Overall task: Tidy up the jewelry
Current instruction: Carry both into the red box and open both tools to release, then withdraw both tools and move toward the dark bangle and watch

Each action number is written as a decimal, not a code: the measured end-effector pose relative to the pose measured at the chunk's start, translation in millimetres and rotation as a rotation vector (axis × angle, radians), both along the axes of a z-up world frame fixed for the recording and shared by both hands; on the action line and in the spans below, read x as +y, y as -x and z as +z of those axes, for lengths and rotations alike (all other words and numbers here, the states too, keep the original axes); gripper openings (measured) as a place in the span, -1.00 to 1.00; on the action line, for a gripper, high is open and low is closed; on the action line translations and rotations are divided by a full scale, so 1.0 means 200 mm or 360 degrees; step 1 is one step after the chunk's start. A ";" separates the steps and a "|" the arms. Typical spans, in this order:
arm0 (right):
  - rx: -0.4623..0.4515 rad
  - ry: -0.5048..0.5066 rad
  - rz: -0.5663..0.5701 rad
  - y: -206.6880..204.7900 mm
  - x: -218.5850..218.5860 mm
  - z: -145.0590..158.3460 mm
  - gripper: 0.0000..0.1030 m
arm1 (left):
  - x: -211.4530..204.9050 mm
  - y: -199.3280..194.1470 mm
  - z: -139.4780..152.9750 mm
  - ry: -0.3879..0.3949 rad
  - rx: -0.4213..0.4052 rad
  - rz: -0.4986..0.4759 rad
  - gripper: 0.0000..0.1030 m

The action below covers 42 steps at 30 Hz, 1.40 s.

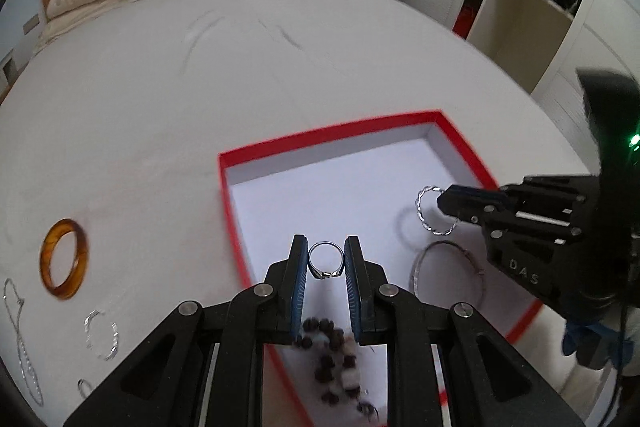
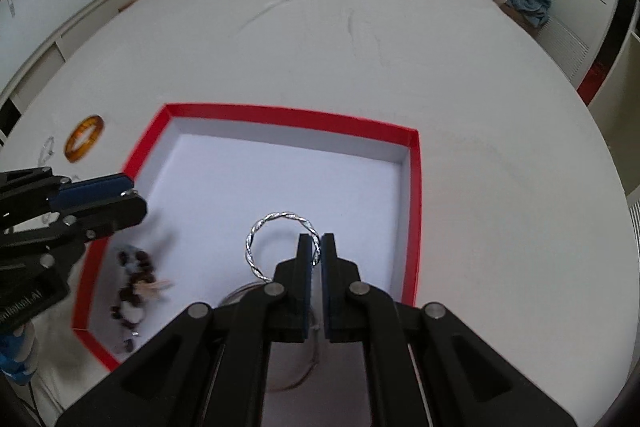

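The small silver finger ring point(image 1: 326, 261) sits upright, pinched across its width between the blue pads of the left gripper point(image 1: 326, 259), above the white floor of the red-rimmed open cardboard box point(image 1: 332, 133); the thin twisted silver hoop point(image 2: 282, 247) hangs by one edge from the right gripper point(image 2: 317, 247), whose jaws are closed on its wire, also over the box. Both holds look slight; a round band could roll or pop from the pads, and the hoop could swing and slip, or land on the plain silver bangle point(image 1: 448, 275) or dark beaded bracelet point(image 2: 134, 283) already inside and tangle. An amber bangle point(image 1: 64, 259), another twisted hoop point(image 1: 102, 335) and a silver chain point(image 1: 22, 339) wait on the white bed point(image 1: 200, 87), left of the box.
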State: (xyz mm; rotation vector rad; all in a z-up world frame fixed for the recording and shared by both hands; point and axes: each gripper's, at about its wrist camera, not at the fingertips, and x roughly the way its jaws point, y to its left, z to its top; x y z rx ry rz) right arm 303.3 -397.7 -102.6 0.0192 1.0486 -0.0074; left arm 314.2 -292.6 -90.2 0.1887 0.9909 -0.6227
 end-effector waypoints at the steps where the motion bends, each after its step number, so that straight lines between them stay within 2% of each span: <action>1: 0.0017 0.0008 0.0006 -0.01 0.00 -0.02 -0.93 | -0.01 0.00 -0.03 -0.0020 0.0008 -0.0005 -0.65; 7: 0.0079 0.0056 0.0031 -0.04 -0.01 -0.09 -0.92 | -0.02 -0.01 -0.15 -0.0088 0.0073 -0.0008 -0.65; 10: 0.0073 0.0094 0.0038 -0.05 0.00 -0.09 -0.89 | -0.03 0.01 -0.16 -0.0117 0.0032 -0.0009 -0.64; 15: 0.0071 0.0120 0.0033 -0.03 0.00 -0.07 -0.89 | -0.01 0.00 -0.15 -0.0069 0.0057 0.0028 -0.63; 17: 0.0059 0.0124 0.0017 -0.01 0.00 -0.04 -0.89 | 0.01 0.00 -0.13 -0.0039 0.0075 0.0047 -0.53; 20: 0.0025 0.0121 -0.0020 0.04 0.00 0.03 -0.89 | 0.04 0.02 -0.07 -0.0005 0.0056 0.0078 -0.36; 25: -0.0046 0.0102 -0.0077 0.17 0.03 0.19 -0.80 | 0.17 0.11 0.11 0.0075 0.0015 0.0138 -0.28; 27: -0.0081 0.0077 -0.0096 0.23 0.05 0.26 -0.62 | 0.23 0.15 0.18 0.0079 -0.0015 0.0161 -0.27; 30: -0.0131 0.0038 -0.0108 0.32 0.11 0.35 -0.45 | 0.36 0.26 0.30 0.0083 -0.0077 0.0217 -0.18; 37: -0.0224 -0.0071 -0.0053 0.59 0.37 0.51 -0.44 | 0.72 0.53 0.47 0.0071 -0.0163 0.0376 -0.16; 42: -0.0256 -0.0167 0.0001 0.77 0.57 0.55 -0.44 | 0.95 0.72 0.54 0.0054 -0.0213 0.0488 -0.16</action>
